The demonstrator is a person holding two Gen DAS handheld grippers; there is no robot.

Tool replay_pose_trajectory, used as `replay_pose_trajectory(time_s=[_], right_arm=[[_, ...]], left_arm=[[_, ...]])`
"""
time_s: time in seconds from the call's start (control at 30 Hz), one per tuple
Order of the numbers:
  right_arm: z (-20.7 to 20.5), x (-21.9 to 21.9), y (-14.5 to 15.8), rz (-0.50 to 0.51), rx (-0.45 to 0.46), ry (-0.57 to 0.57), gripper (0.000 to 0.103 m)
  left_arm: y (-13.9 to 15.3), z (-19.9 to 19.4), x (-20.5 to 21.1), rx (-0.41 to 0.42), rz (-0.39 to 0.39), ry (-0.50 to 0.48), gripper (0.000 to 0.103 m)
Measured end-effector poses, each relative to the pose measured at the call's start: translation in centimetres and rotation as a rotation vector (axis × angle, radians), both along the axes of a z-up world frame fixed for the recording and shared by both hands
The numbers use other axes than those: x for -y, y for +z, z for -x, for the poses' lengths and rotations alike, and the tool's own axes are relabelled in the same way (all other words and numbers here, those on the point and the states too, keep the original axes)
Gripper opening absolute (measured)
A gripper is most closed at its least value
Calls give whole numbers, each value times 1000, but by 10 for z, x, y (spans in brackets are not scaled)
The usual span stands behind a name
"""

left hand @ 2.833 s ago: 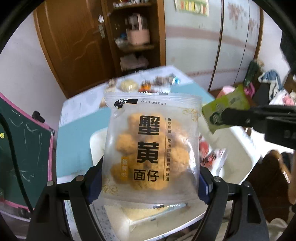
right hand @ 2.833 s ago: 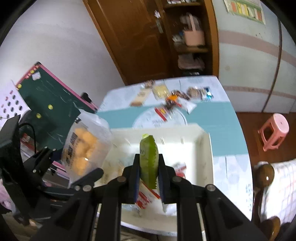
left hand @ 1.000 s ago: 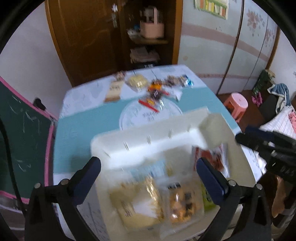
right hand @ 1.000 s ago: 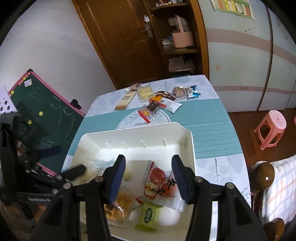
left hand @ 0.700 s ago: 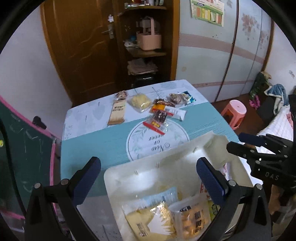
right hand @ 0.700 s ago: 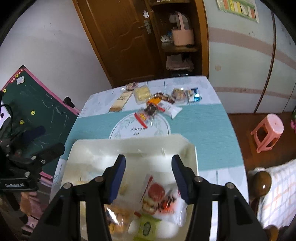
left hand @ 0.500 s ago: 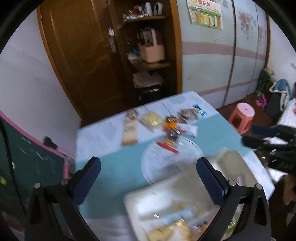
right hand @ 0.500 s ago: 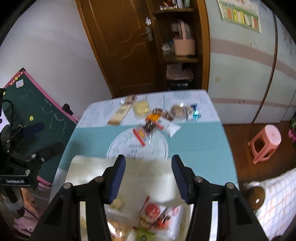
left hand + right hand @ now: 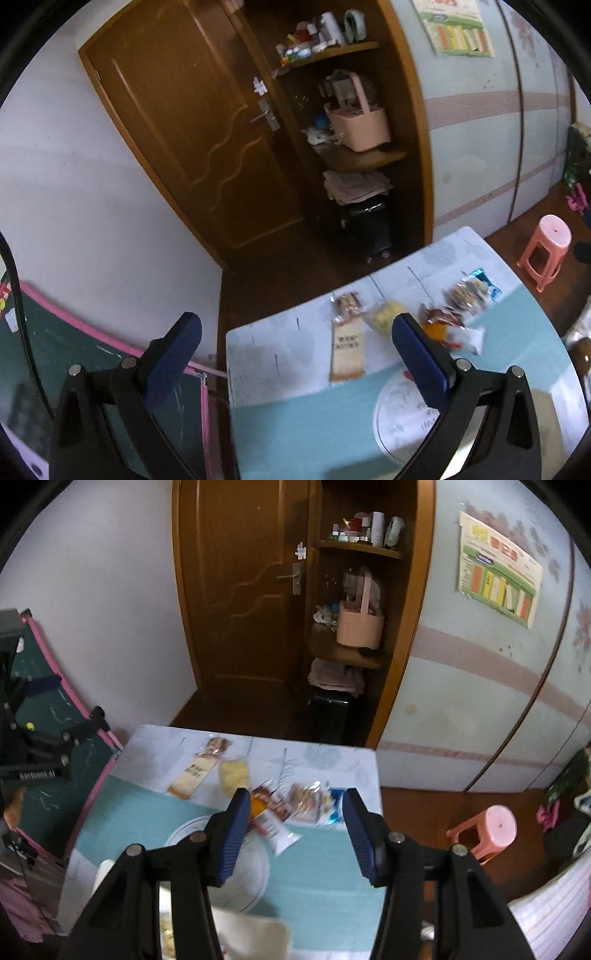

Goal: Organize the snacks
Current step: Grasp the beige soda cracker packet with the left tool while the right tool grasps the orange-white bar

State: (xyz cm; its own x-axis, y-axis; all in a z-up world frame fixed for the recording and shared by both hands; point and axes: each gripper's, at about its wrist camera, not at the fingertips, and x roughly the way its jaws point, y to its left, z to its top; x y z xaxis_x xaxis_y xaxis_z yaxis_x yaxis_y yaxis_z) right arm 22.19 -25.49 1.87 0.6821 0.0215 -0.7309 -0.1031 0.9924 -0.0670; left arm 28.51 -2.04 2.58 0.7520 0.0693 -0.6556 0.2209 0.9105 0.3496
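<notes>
My left gripper (image 9: 295, 332) is open wide and holds nothing; it hangs over the table's far left corner. My right gripper (image 9: 295, 803) is also open and holds nothing. Loose snacks lie in a row at the table's far end: a long tan packet (image 9: 347, 343) (image 9: 194, 773), a yellow packet (image 9: 384, 317) (image 9: 232, 771), an orange and dark packet (image 9: 439, 323) (image 9: 264, 799), a clear biscuit packet (image 9: 471, 291) (image 9: 306, 797) and a white packet (image 9: 469, 338) (image 9: 282, 836). The white tray (image 9: 255, 934) shows only a corner at the bottom of the right wrist view.
The table (image 9: 325, 878) has a teal cloth with a round white print (image 9: 402, 413). A green chalkboard with a pink frame (image 9: 177, 406) leans at its left side. A pink stool (image 9: 495, 829) stands on the floor to the right. A brown door and open shelves are behind.
Both grippers let go of their packets into the tray, then rose and tipped up. The tray slid out at the bottom of both views and the far snacks came closer.
</notes>
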Motion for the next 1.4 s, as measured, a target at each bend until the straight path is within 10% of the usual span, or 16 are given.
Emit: replay_pose_trajectory(time_s=[0.23,0.67,1.1,1.23,1.4], right_arm=[[-75,5,-48,65,-136,72,52],[-104,-27,-238,119,-502,272,52],[-111,-55,-277,116,-532,350,52],[-101,-62,-272,111,-552,380,42],[-85,-62,-260,105,-560,354,37]], left_arm=[[-62,-88,3,-142,-92,5,103],[-262,-155,-12,-552,-39,28,103],[-305,-172,-14,-644,85,26,101],[-300,-169,-23,-681,174,5,52],[-292,-147,-20,-670,119,23,52]])
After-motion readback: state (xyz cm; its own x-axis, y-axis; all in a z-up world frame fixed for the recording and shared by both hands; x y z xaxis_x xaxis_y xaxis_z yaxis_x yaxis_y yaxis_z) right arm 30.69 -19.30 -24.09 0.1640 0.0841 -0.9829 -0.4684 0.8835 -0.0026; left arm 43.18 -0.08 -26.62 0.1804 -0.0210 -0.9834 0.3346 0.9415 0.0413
